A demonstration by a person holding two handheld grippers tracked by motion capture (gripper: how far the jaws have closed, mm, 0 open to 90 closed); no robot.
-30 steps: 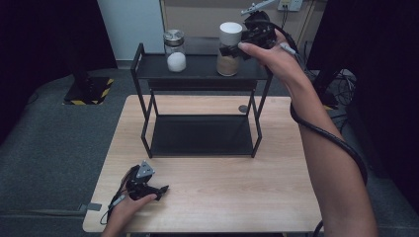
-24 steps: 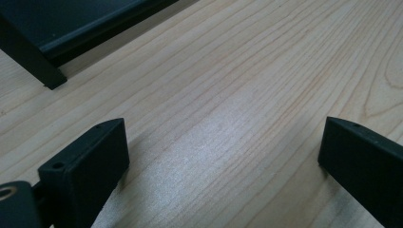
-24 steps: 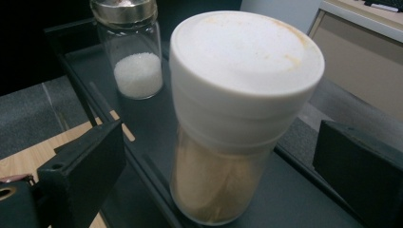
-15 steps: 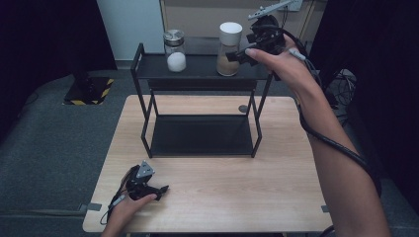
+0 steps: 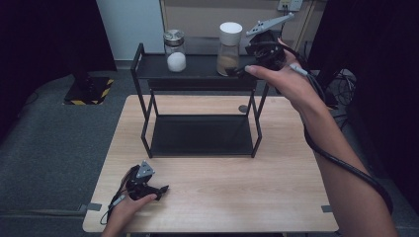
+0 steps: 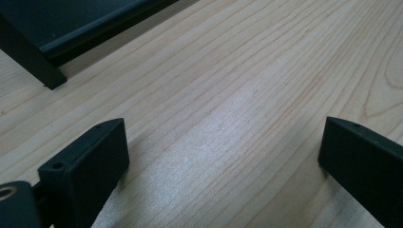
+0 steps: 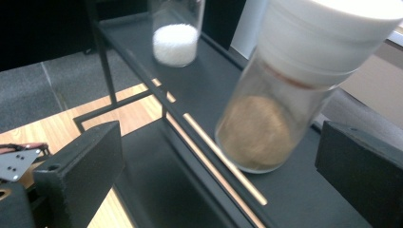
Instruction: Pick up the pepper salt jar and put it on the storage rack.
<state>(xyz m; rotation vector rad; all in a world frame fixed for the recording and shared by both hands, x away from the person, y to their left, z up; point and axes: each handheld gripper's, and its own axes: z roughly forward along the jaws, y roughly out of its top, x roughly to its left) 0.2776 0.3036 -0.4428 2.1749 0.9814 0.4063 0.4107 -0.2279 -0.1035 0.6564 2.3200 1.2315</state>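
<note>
1. The right gripper (image 5: 240,70) is seen in the upper right of the high view, held by a hand at the level of the top shelf (image 5: 197,70) of a black two-tier rack.
2. Its jaws have just been opening and are now spread wide; in the right gripper view they stand at the lower left and lower right corners, with nothing pressed between them.
3. A white-capped jar (image 7: 290,95) holding brown powder is seen beyond that gap in the right gripper view, standing free on the top shelf, clear of both jaws.
4. In the high view the same jar (image 5: 229,49) is found at upper centre, just left of the right gripper's tips.
5. A second jar (image 5: 175,51), metal-lidded and holding white grains, is placed on the same shelf, well to the left of the first.
6. The left gripper (image 5: 163,188) is seen at the lower left of the high view, resting on the wooden table (image 5: 257,192) in a hand.
7. Its jaws are spread apart in the left gripper view, with bare table between them and the foot of the rack (image 6: 45,76) at the upper left.
</note>
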